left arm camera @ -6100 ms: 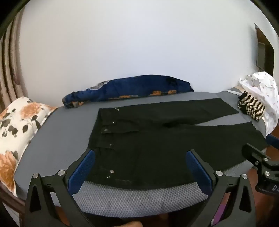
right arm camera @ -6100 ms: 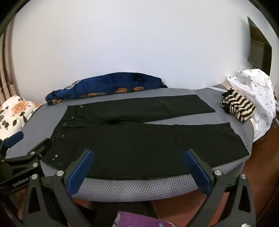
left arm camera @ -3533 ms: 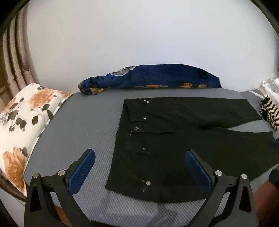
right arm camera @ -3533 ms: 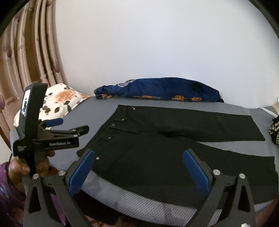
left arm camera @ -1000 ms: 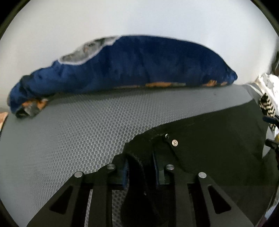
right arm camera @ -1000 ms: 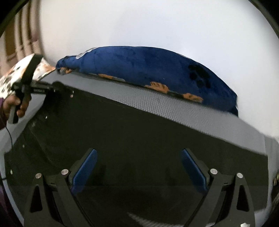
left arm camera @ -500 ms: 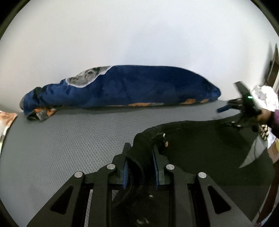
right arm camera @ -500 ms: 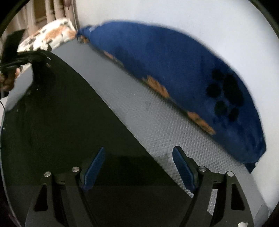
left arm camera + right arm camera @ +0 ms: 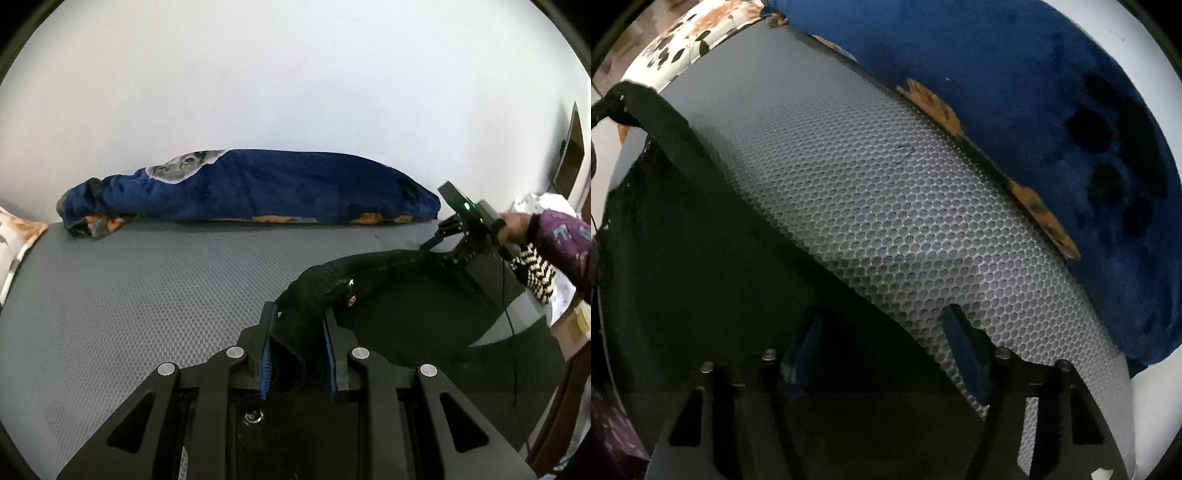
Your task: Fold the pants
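Note:
Black pants (image 9: 406, 306) lie on the grey mattress (image 9: 147, 277). My left gripper (image 9: 299, 317) is shut on the waistband, which hangs bunched between its blue pads and is lifted off the bed. From there the far edge runs taut to my right gripper (image 9: 441, 249), held by a hand in a purple sleeve. In the right wrist view that gripper (image 9: 882, 339) points steeply down over the pants (image 9: 701, 258). Its jaws are closing, with the far edge of the leg between them and the pads still apart from the cloth.
A rolled blue blanket (image 9: 258, 184) lies along the white wall behind the pants and shows close up beside the right gripper (image 9: 1034, 92). A floral pillow (image 9: 690, 40) sits at the head end. A striped black-and-white cloth (image 9: 535, 273) lies at the foot end.
The left gripper has risen and drawn back with the waistband. The right gripper has swung over the far leg edge, tipped downward, and its jaws have narrowed.

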A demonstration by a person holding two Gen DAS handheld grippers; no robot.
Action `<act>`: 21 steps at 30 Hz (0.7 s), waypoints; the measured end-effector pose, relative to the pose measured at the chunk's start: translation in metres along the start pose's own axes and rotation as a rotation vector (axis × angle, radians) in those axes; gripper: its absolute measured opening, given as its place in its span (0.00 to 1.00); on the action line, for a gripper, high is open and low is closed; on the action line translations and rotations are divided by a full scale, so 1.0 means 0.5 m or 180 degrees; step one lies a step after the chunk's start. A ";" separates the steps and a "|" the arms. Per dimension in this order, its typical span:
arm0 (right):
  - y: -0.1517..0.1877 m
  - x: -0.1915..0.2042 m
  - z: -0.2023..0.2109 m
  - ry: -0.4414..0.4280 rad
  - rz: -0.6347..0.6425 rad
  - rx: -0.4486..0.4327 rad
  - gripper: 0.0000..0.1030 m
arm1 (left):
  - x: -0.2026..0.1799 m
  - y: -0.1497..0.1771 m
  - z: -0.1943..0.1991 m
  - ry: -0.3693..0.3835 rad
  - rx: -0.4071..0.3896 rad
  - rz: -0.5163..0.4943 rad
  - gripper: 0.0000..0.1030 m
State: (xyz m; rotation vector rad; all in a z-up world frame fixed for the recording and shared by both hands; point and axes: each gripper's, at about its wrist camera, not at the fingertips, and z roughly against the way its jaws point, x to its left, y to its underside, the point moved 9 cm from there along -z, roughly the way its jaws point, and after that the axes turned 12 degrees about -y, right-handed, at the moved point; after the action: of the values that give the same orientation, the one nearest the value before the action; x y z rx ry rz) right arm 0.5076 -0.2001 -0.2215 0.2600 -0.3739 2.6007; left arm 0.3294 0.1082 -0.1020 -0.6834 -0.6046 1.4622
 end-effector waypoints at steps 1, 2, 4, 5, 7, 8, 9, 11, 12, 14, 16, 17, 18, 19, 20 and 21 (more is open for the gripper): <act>-0.004 0.001 0.000 -0.0003 -0.0047 0.0018 0.38 | -0.002 0.001 0.001 -0.0006 -0.0001 -0.0018 0.22; -0.004 0.003 0.002 -0.0001 -0.0085 0.0051 0.32 | -0.004 0.003 0.002 -0.0019 -0.0003 -0.0030 0.22; 0.001 0.012 0.004 0.0083 -0.0041 0.0135 0.18 | -0.005 0.004 0.004 -0.0012 0.0001 -0.0019 0.22; 0.006 0.018 0.006 0.0156 0.0006 0.0175 0.14 | -0.006 0.005 0.004 -0.0010 0.0004 -0.0005 0.22; 0.014 0.028 0.011 0.0269 0.0015 0.0206 0.07 | -0.005 0.007 0.004 -0.0014 0.0004 0.0022 0.22; 0.017 0.036 0.015 0.0323 0.0012 0.0204 0.07 | -0.003 0.009 0.004 -0.0021 0.0009 0.0033 0.22; 0.022 0.047 0.021 0.0381 0.0015 0.0191 0.06 | 0.003 0.010 0.002 -0.0028 0.0014 0.0043 0.22; 0.039 0.082 0.034 0.0493 0.0065 0.0124 0.06 | 0.010 0.014 0.005 -0.0025 0.0023 0.0091 0.22; 0.046 0.095 0.044 0.0538 0.0058 0.0068 0.06 | 0.013 0.015 0.007 -0.0022 0.0024 0.0110 0.23; 0.071 0.127 0.065 0.0626 0.0030 -0.0070 0.05 | 0.019 0.021 0.013 -0.0011 0.0040 0.0151 0.23; 0.095 0.160 0.090 0.0734 -0.0004 -0.0227 0.05 | 0.021 0.027 0.020 -0.0022 0.0054 0.0160 0.23; 0.102 0.175 0.101 0.0778 -0.0031 -0.0300 0.05 | 0.022 0.032 0.025 -0.0024 0.0061 0.0167 0.23; 0.115 0.197 0.111 0.0834 -0.0069 -0.0385 0.05 | 0.023 0.037 0.031 -0.0020 0.0065 0.0178 0.23; 0.105 0.215 0.105 0.0879 -0.0100 -0.0448 0.05 | 0.024 0.043 0.037 -0.0020 0.0069 0.0190 0.23; 0.124 0.236 0.108 0.0915 -0.0128 -0.0503 0.05 | 0.024 0.050 0.044 -0.0021 0.0085 0.0208 0.23; 0.139 0.254 0.116 0.0953 -0.0156 -0.0567 0.05 | 0.025 0.058 0.050 -0.0022 0.0104 0.0231 0.23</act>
State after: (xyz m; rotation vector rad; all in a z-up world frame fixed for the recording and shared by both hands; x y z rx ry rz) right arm 0.3705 -0.2198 -0.1502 -0.1775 -0.4796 2.4878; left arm 0.2916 0.1216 -0.1069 -0.6812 -0.5651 1.5391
